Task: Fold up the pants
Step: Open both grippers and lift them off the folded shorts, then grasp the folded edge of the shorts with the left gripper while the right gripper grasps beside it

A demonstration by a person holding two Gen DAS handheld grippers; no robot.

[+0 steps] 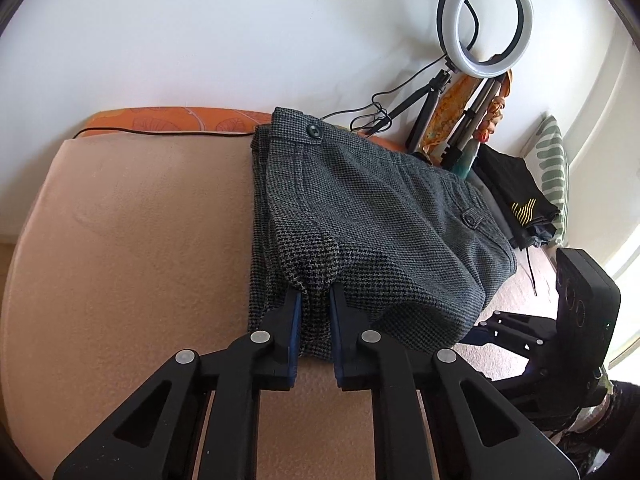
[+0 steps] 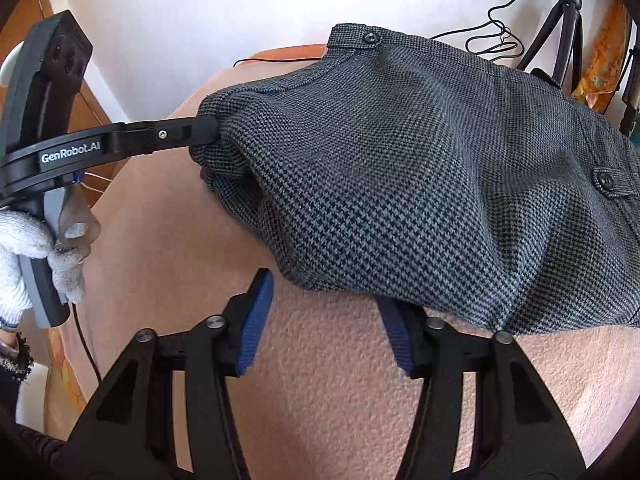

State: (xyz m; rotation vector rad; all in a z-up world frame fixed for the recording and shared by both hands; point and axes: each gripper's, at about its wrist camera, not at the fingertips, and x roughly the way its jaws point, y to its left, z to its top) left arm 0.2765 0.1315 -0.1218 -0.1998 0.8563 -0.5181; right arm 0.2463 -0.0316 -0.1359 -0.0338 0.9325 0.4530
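The grey houndstooth pants (image 1: pixel 372 216) lie folded in a thick bundle on a beige blanket (image 1: pixel 132 240), waistband button at the far end. My left gripper (image 1: pixel 316 292) is shut on the near left corner of the bundle, cloth pinched between its blue pads. The right wrist view shows the left gripper (image 2: pixel 212 132) biting the pants (image 2: pixel 420 168) from the left, held by a gloved hand (image 2: pixel 24 248). My right gripper (image 2: pixel 325 290) stands open at the near edge of the bundle. Its right finger (image 2: pixel 394 332) sits under the hanging cloth; the left finger (image 2: pixel 256 312) is clear of it.
A ring light (image 1: pixel 486 20) on a tripod stands against the white wall behind the pants, with a loose cable (image 1: pixel 372 116). A stack of dark folded clothes (image 1: pixel 516 200) and a striped pillow (image 1: pixel 554 160) lie at the right. An orange cushion (image 1: pixel 172 120) borders the far edge.
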